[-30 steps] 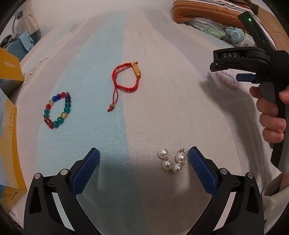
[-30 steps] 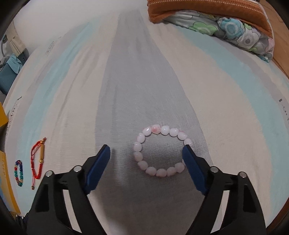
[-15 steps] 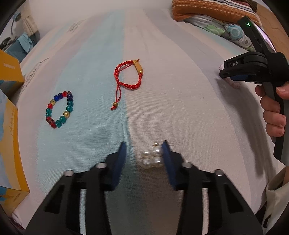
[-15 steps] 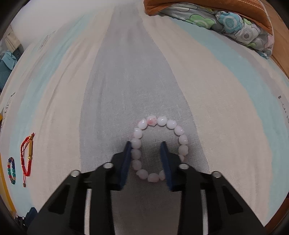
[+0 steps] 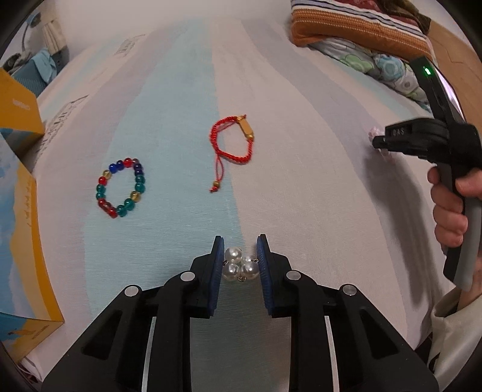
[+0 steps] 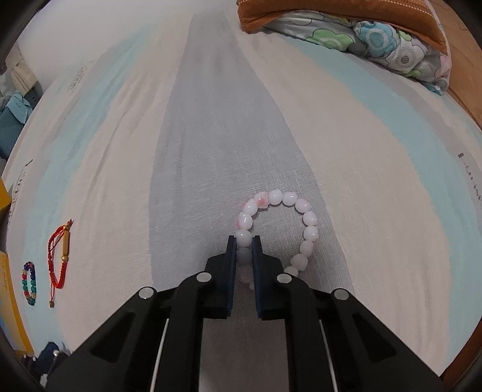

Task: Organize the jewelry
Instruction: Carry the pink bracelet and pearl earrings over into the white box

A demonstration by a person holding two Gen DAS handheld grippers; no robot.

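My left gripper [image 5: 241, 251] is shut on a cluster of white pearl earrings [image 5: 240, 267] on the striped bedsheet. My right gripper [image 6: 244, 245] is shut on the left side of a pale pink bead bracelet [image 6: 304, 223] that lies on the sheet; it also shows at the right of the left wrist view [image 5: 376, 141]. A red cord bracelet [image 5: 233, 144] with a gold tube lies ahead of the left gripper, and a multicoloured bead bracelet [image 5: 122, 187] lies to its left. Both show small at the left of the right wrist view, the red one [image 6: 58, 260] and the beaded one [image 6: 29, 283].
A yellow and blue cardboard box [image 5: 21, 235] stands at the left edge of the bed. An orange pillow [image 5: 355, 24] and a flowered quilt [image 6: 376, 39] lie at the far right. The sheet [image 6: 211, 120] runs far ahead.
Both grippers went from wide open to shut: the left closed on the pearl earrings, the right closed on the pink bracelet's left side. Both moved slightly forward.
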